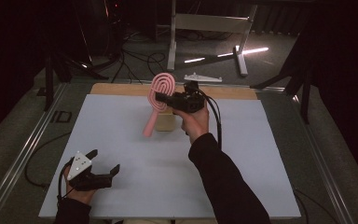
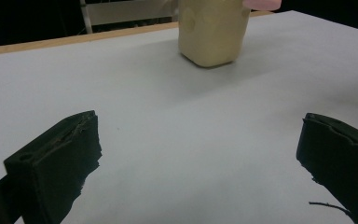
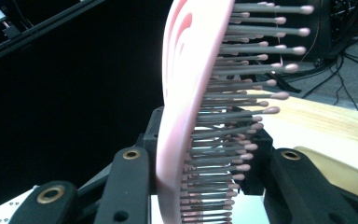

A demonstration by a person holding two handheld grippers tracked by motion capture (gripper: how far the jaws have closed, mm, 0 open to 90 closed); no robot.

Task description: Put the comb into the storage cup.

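A wide desk (image 1: 121, 186) covered by a pale sheet lies under a dim room, with a strip of bare wood along its far edge. Beyond it, on the floor, stand a white metal frame (image 1: 205, 28) and loose cables.

Near the middle of the far half of the desk stands a cream cup (image 1: 164, 122). In the left gripper view the cup (image 2: 213, 32) sits ahead on the sheet, well apart from that gripper.

A person's right arm, in a dark sleeve (image 1: 223, 182), reaches from the bottom edge toward the cup. The right gripper (image 1: 161, 99) is held above the desk just over the cup, its jaws pinching a pink brush (image 1: 157, 95) by its oval head. The brush hangs tilted, handle pointing down and left beside the cup. In the right gripper view the brush (image 3: 186, 93) stands on edge between the jaws, its grey bristles pointing right.

The left gripper (image 1: 103, 163) rests low at the near left corner of the desk, jaws spread wide with nothing between them.
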